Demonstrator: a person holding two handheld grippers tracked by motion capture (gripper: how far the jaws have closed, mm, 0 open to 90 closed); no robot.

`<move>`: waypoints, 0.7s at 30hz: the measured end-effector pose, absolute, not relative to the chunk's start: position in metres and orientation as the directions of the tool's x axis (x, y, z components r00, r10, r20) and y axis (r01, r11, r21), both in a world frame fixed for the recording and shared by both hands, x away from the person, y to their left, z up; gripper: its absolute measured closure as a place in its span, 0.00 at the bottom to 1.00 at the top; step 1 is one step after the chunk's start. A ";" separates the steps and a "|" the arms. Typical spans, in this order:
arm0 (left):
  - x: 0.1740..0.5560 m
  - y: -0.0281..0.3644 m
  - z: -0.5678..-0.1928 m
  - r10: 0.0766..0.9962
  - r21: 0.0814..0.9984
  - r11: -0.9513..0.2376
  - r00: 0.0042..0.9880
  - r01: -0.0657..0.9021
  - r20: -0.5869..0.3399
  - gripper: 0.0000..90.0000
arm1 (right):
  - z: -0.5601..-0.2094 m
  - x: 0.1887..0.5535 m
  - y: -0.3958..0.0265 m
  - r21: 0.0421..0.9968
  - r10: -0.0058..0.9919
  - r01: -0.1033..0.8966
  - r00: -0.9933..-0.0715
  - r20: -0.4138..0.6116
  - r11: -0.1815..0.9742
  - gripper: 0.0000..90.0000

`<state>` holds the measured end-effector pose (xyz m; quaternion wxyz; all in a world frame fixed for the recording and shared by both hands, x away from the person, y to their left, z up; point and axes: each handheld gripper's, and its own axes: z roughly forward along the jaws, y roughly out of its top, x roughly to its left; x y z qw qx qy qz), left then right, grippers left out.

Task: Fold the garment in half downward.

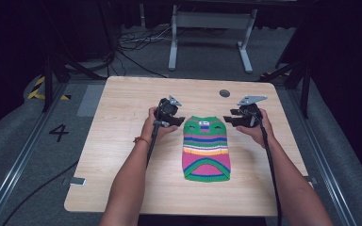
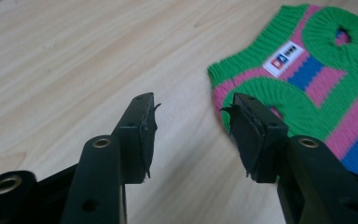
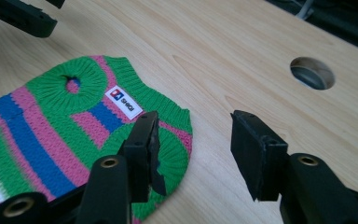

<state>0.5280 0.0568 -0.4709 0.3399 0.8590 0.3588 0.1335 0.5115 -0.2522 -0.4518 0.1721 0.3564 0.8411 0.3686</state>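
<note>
Both forearms reach forward, each hand-held gripper (image 1: 178, 121) (image 1: 229, 119) part-open, empty, flanking the sweater (image 1: 206, 149).

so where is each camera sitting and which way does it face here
High view: above the person's side, looking forward and down at the table; forearms, left gripper, right gripper.
Left gripper view: along its own open jaws toward the striped sweater.
Right gripper view: along its open jaws over that sweater's corner.
Shared: the sweater's white label.

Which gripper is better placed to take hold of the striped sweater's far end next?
Right, slightly: the right gripper has one jaw already over the sweater corner; the left gripper sits just beside it.
</note>
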 end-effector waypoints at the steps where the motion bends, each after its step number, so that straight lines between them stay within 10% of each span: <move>1: 0.528 0.057 -0.471 0.707 0.680 -0.512 0.707 0.526 -0.015 0.57 | -0.452 0.511 -0.252 0.743 0.726 0.473 -0.687 -0.027 0.474 0.59; 21: 0.547 0.030 -0.497 0.736 0.679 -0.423 0.664 0.600 -0.128 0.56 | -0.496 0.548 -0.227 0.677 0.776 0.591 -0.629 0.046 0.439 0.60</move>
